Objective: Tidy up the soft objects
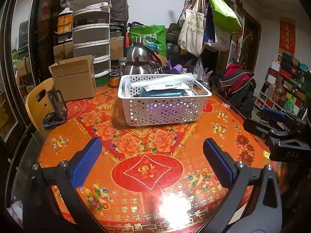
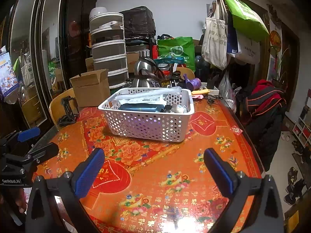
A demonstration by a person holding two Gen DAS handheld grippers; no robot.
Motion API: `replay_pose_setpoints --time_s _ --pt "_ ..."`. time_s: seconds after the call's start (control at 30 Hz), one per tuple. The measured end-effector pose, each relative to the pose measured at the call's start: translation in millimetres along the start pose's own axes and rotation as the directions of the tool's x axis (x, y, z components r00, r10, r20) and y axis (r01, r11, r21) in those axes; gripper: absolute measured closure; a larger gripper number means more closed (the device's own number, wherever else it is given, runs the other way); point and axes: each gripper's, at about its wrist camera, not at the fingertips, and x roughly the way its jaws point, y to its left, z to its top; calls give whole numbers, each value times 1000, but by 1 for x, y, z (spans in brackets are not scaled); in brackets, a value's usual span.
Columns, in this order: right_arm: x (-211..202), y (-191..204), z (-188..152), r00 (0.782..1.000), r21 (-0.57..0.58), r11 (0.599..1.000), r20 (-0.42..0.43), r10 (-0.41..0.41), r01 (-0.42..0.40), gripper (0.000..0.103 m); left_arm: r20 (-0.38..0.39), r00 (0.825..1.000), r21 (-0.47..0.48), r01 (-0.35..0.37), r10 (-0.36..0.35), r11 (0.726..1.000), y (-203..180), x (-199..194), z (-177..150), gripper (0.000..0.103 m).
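Observation:
A white perforated basket (image 1: 165,110) (image 2: 149,124) stands mid-table, filled with soft packets: a dark blue bundle (image 1: 161,93) (image 2: 140,107) under clear-wrapped white packs (image 1: 165,86) (image 2: 143,98). My left gripper (image 1: 152,149) hovers open over the red-orange tablecloth, well short of the basket, nothing between its blue pads. My right gripper (image 2: 153,159) is likewise open and empty, near the table's front. Each gripper shows at the edge of the other's view: the right one (image 1: 278,124), the left one (image 2: 29,141).
An open cardboard box (image 1: 74,77) (image 2: 91,87), a black phone stand (image 1: 55,108) (image 2: 68,112), a steel kettle (image 1: 140,60) (image 2: 144,71), jars and a stacked food cover (image 1: 91,35) crowd the table's back. A wooden chair (image 1: 38,104) stands left; a coat rack with bags (image 1: 204,25) right.

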Motion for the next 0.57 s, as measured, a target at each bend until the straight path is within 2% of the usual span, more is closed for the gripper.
replay_pose_setpoints --time_s 0.57 --pt "0 -1 0 1000 1 1000 -1 1 -1 1 28 1000 15 2 -3 1000 -3 -3 1 0"
